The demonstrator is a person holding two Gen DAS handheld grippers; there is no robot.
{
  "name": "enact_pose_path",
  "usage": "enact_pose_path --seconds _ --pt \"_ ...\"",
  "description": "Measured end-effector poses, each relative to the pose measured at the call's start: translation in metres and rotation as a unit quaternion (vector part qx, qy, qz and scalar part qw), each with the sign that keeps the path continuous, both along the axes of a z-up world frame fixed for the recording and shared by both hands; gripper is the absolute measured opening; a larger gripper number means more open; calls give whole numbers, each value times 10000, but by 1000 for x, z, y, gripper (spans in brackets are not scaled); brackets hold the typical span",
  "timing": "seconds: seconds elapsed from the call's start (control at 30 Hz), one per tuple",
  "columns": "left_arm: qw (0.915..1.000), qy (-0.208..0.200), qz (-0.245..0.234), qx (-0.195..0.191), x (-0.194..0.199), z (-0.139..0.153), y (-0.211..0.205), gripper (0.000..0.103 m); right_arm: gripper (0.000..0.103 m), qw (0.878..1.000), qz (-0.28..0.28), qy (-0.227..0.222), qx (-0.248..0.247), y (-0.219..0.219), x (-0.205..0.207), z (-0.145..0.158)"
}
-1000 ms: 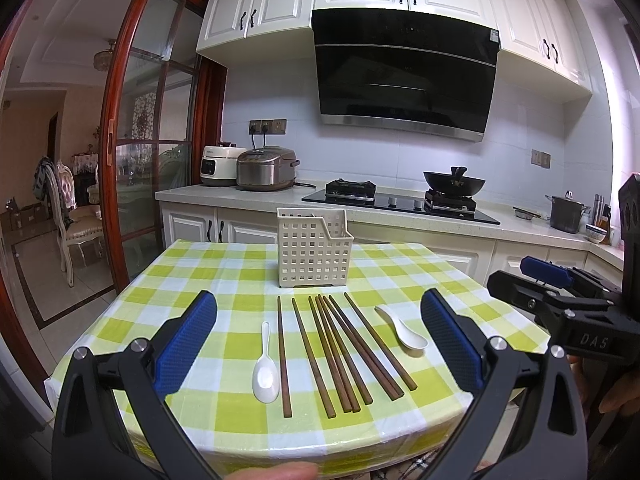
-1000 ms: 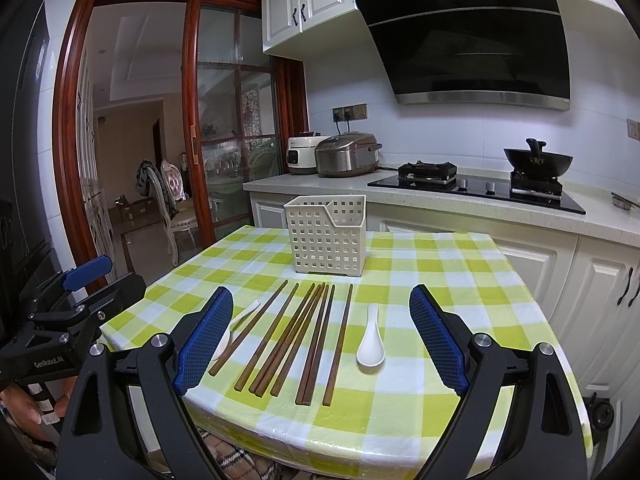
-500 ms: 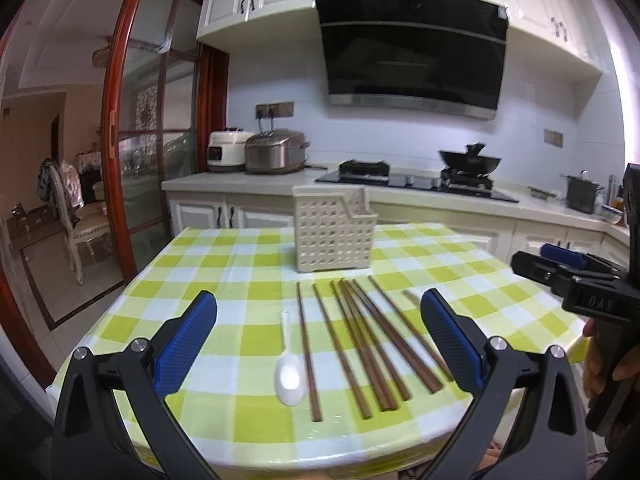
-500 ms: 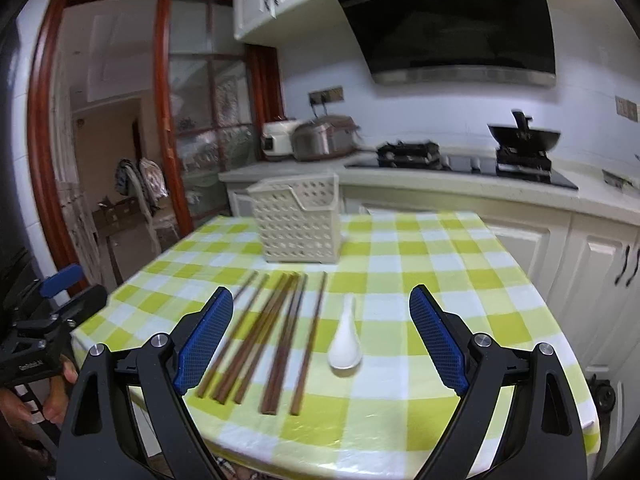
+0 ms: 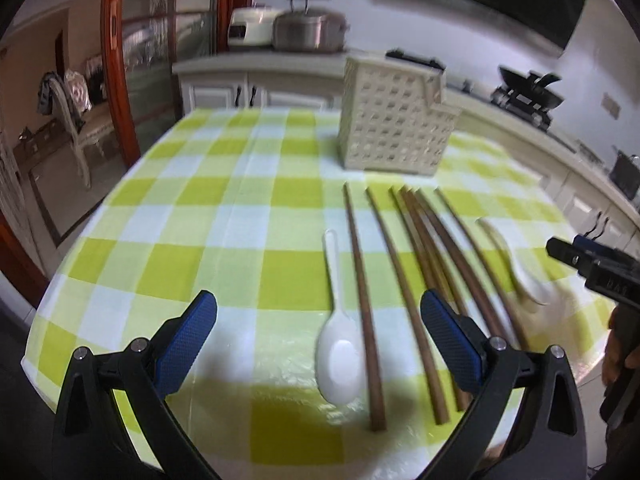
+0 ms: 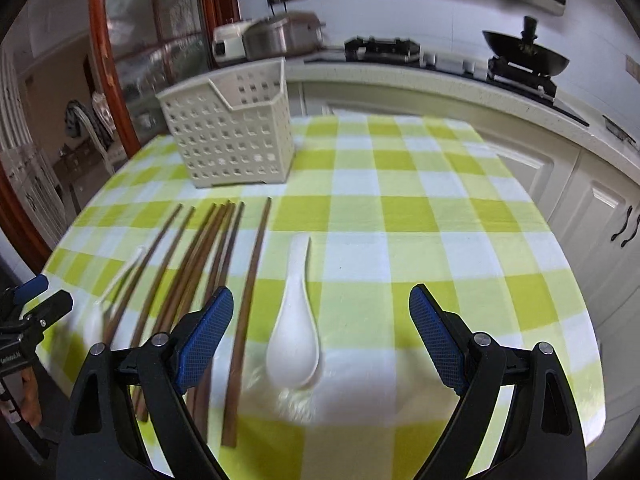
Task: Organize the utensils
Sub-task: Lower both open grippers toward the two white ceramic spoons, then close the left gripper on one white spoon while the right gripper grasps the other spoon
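Chopsticks (image 5: 362,300) and both spoons (image 6: 294,344) lie lengthwise toward the basket (image 6: 236,140). Your left tongs (image 5: 318,336) gape empty; your right tongs (image 6: 320,334), just narrowing, hold nothing. Both have dropped closer to the desk (image 5: 200,220).

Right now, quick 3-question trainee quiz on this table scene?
1. True or false: the perforated utensil basket already holds chopsticks.
2. How many white spoons lie on the checked tablecloth?
3. Which lies between the right gripper fingers: A) chopsticks, B) a white spoon, C) the basket?

Key: 1 false, no chopsticks show in it. 2 two, one either side of the chopsticks. 3 B; the fingers have just been closing a little, not yet touching it.
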State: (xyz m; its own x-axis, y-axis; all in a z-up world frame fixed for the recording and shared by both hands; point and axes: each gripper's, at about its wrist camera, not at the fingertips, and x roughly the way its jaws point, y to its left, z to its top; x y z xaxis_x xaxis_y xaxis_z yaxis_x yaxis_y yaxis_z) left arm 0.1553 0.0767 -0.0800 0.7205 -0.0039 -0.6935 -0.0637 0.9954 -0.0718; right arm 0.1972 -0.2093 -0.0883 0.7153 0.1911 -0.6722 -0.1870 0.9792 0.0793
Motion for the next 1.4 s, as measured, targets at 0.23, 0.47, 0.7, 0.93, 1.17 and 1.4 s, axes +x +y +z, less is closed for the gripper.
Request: enact_pose_path --seconds 0.23,0.47,0.7,0.93,1.17,1.4 --pt "9979 561 159 295 39 -14 11 98 56 9966 176 724 -345 25 46 -17" --pt "9956 835 -168 403 55 -23 3 81 40 9909 174 1119 -726 39 66 -33" --pt "9941 968 -401 289 58 -26 -3 70 36 9900 247 1213 -681 42 76 -38" --pt "9918 1201 -407 160 68 -28 1 52 21 9901 305 1251 -553 40 84 -39" --pt "9899 1297 -496 295 77 -30 -8 38 21 9915 288 1191 -443 37 80 -38" --pt "9882 1392 -506 380 87 -34 -15 22 21 9922 324 1138 -402 36 81 -38"
